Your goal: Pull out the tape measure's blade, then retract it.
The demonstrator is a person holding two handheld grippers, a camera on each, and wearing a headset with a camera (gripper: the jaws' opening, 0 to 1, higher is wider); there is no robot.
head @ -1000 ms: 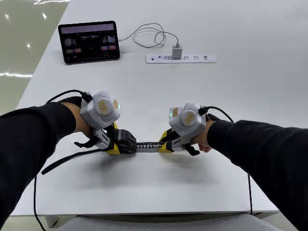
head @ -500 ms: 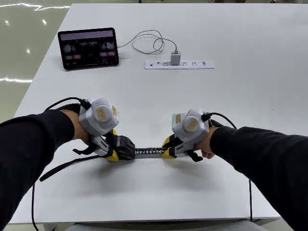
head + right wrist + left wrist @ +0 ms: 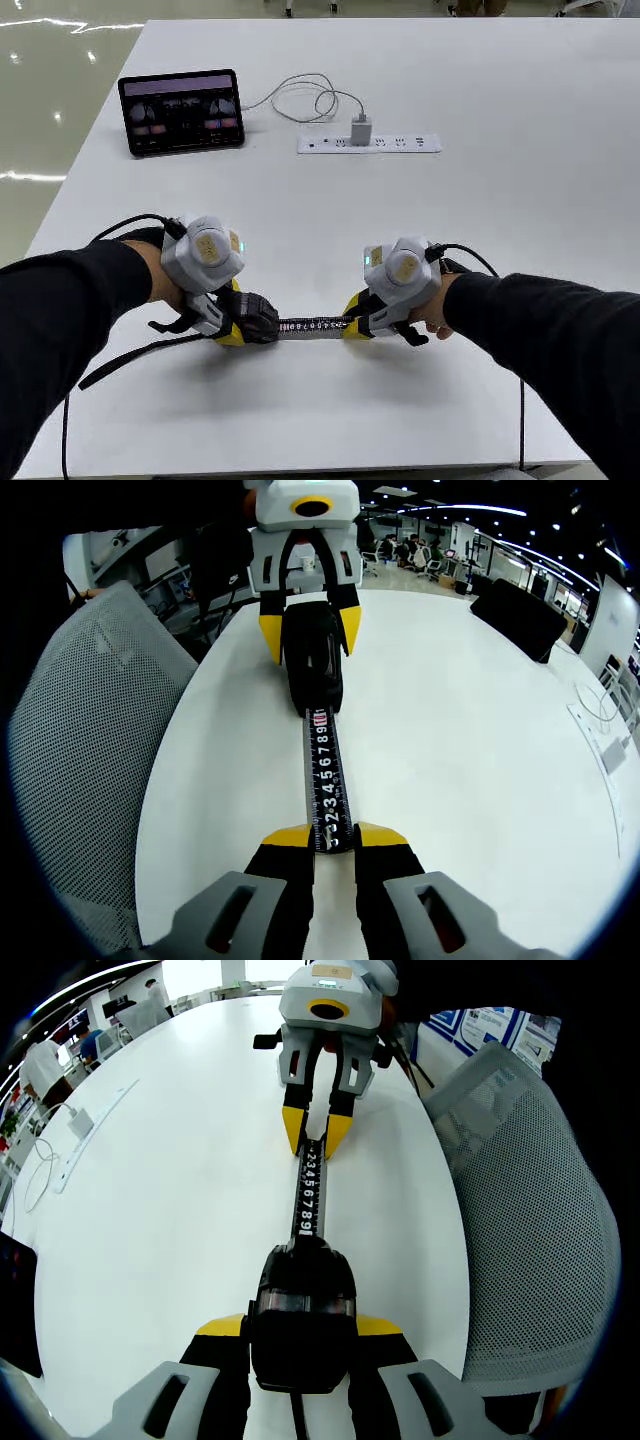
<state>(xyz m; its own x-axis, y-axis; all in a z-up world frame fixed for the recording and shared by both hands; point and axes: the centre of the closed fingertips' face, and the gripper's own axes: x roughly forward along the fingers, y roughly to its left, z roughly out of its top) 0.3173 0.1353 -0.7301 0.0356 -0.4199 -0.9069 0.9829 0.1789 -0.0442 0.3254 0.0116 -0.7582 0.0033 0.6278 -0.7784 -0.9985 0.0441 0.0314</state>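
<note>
Down at 6 o'clock on the white worktop (image 3: pixel 500 180), near its front edge, the black case (image 3: pixel 258 317) sits with its blade (image 3: pixel 312 325) drawn out a short way toward 3 o'clock. The left tool (image 3: pixel 240 325) is clamped on the case, its yellow tips against either side. The right tool (image 3: pixel 355 328) is pinched together on the blade's free end.

From the head view the blade is a thin dark strip with tiny marks. The two gripper views bring it close: a black band with white numerals, running straight and flat just over the worktop between the tools. The left gripper view looks along the top of the case, glossy and rounded, with the blade leaving its mouth toward 12 o'clock. The right gripper view shows the case end-on at 12 o'clock, narrow and upright between the other tool's jaws. Both gripper views also take in a grey mesh chair (image 3: pixel 520 1230) beside the worktop.

The head view alone covers the far side: a lit tablet (image 3: pixel 181 111) at 10 o'clock, and a power strip (image 3: pixel 368 144) at 12 o'clock with a looped white cable (image 3: pixel 300 95) running between them.
</note>
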